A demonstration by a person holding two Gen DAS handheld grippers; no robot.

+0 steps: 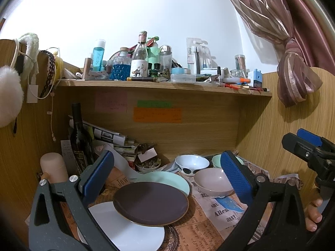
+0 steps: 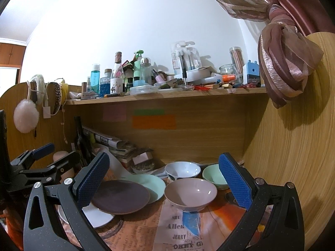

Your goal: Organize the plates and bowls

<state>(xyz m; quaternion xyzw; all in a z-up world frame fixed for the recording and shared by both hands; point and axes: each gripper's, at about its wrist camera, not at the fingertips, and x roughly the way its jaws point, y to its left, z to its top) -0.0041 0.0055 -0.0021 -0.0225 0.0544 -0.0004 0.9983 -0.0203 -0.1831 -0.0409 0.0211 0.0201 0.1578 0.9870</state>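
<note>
Left wall is wood panel with a white pom-pom [image 2: 26, 116] and headbands hung on it. Left tool [image 1: 165, 176] is spread wide, holding nothing, over the plates. On the tabletop [image 2: 134, 232], covered in newspaper-print cloth: a white plate [image 1: 123, 228] nearest, a dark purple plate [image 1: 150, 202] overlapping it, and a mint plate [image 1: 167, 181] under the purple one's far edge. Dark wine bottle [image 1: 80, 138] and a paper stack at far left. To the right, a pink bowl [image 2: 190, 192] near, with a white spotted bowl [image 2: 182, 170] and green bowl [image 2: 212, 175] behind it. Right tool [image 2: 163, 181] also wide apart, empty, above the pink bowl. Cluttered shelf [image 1: 163, 86] of bottles overhead, sticky notes on the back panel. White wall, with a pink curtain [image 2: 286, 62] tied back far right.
</note>
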